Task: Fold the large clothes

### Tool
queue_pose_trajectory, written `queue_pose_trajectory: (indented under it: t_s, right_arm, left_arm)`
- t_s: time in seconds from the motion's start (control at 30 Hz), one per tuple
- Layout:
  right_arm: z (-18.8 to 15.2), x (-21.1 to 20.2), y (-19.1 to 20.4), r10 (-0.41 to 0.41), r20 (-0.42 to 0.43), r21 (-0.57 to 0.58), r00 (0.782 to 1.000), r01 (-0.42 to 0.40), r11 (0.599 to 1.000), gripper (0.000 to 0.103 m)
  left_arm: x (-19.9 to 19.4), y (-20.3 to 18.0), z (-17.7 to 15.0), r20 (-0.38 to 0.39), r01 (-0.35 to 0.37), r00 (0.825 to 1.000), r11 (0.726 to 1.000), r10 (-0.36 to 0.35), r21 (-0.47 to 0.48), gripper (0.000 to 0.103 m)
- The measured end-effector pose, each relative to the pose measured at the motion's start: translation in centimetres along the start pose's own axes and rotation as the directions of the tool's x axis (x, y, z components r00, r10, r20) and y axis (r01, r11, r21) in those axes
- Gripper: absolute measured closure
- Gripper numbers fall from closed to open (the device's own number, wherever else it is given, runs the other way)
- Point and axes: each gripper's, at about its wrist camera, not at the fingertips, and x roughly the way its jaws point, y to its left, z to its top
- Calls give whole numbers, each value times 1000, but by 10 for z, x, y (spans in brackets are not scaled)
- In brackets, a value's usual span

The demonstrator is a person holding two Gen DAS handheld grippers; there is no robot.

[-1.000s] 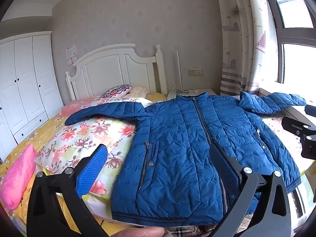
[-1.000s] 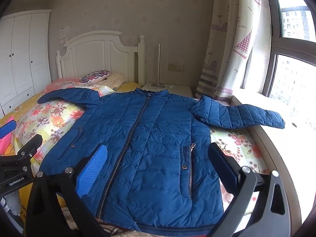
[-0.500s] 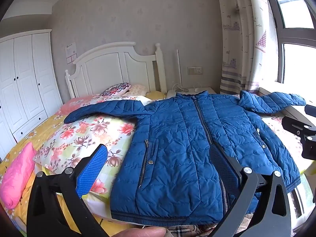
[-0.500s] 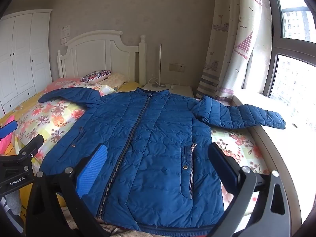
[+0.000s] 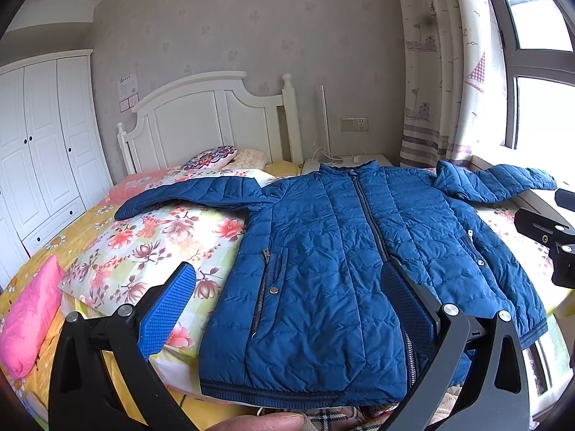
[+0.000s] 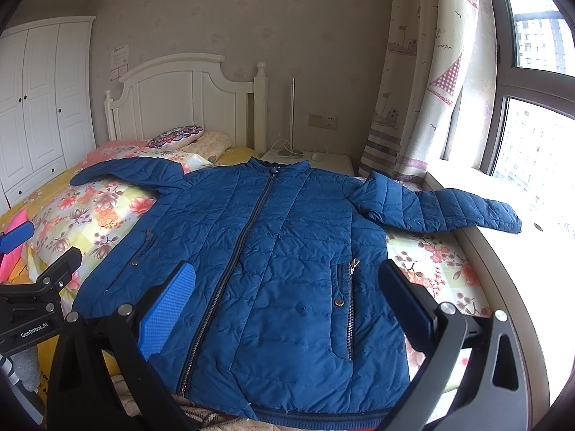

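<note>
A blue quilted puffer jacket lies flat and zipped on the bed, front up, collar toward the headboard. It also shows in the right wrist view. Its left sleeve stretches over the floral bedding; its right sleeve reaches toward the window sill. My left gripper is open and empty, hovering above the jacket's lower left part near the hem. My right gripper is open and empty above the lower right part. Neither touches the jacket.
The bed has a floral quilt, a pink pillow at the left and a white headboard. A white wardrobe stands left. A nightstand, curtain and window sill are right.
Both views have shifted very slightly; the jacket lies as before and both grippers stay open above its lower part.
</note>
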Motion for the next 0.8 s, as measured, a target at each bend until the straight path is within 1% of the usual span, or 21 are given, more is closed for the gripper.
queue_pose_trajectory:
  t_s: [0.8]
  right_arm:
    - [-8, 4, 2, 5, -9, -1, 1000, -5, 1000, 2]
  left_arm:
    - [5, 4, -4, -18, 7, 1000, 1000, -7, -5, 4]
